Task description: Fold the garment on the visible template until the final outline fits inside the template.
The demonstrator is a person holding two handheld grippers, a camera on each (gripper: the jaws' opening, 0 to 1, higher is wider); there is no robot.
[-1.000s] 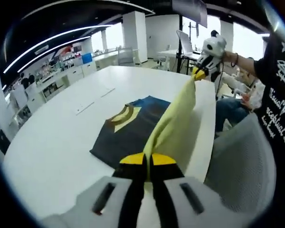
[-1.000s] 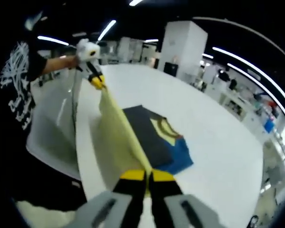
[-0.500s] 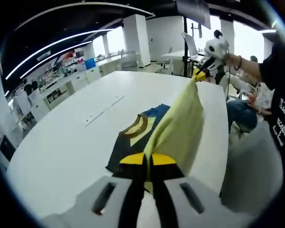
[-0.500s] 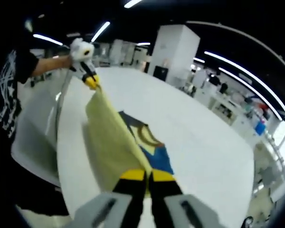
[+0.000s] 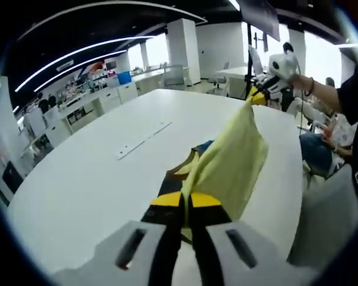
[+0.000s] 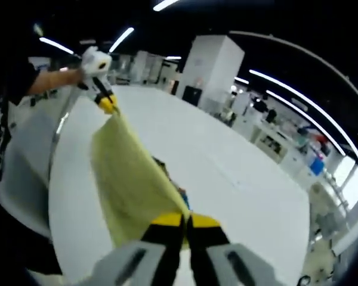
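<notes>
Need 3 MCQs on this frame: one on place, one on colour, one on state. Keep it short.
1. Where does the dark template lie?
A. on the white table
B. on a chair
C. on the floor

2. What colour is the lifted garment?
A. red
B. pale yellow
C. green

3. How do the left tongs stand?
A. wide open
B. shut on the garment
C. shut on nothing

Key: 1 A, it lies flat on the white table. 2 B, the cloth reads pale yellow in both views. 3 B, the cloth's edge sits pinched between the yellow tips; the right tongs grip the other end likewise.

White table (image 5: 95,173), grey chair (image 6: 24,179), pillar (image 6: 212,71), maybe shelving bkgd.
</notes>
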